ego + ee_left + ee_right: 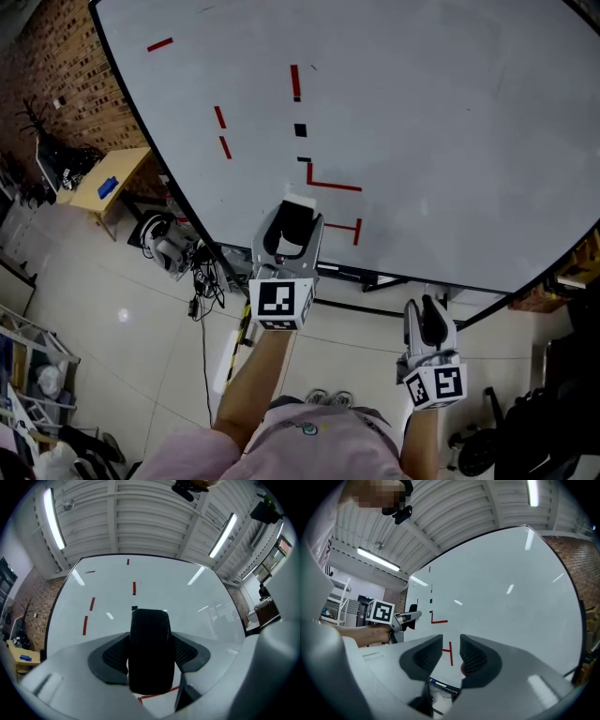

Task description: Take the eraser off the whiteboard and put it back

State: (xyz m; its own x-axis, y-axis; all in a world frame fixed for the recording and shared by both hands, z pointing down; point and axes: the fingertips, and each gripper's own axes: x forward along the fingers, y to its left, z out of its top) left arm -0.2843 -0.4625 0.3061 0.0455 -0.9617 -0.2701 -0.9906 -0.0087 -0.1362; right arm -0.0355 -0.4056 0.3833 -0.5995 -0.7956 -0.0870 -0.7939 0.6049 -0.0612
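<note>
keep the eraser square to the whiteboard

nearest, below the whiteboard's (pixel 450 141) bottom edge, the right gripper (pixel 427 314) hangs idle. its jaws stand a little apart with nothing between them, and it is best kept out of the way there.

closer to the whiteboard, the left gripper (pixel 292 220) has its jaws closed on the black ribbed eraser (pixel 150 639), one pad on each side. the eraser stands upright in them, in front of the whiteboard's lower middle. no view shows whether it touches the surface or sits just off it.

judging by this, the grip is made and the job is moving the eraser without twisting it. hold the squeeze steady, keep the flat face parallel to the whiteboard, and move straight along the jaw line. when putting it back, aim beside the red corner mark (pixel 333 185) on the whiteboard. part the jaws only once it sits flat.
</note>
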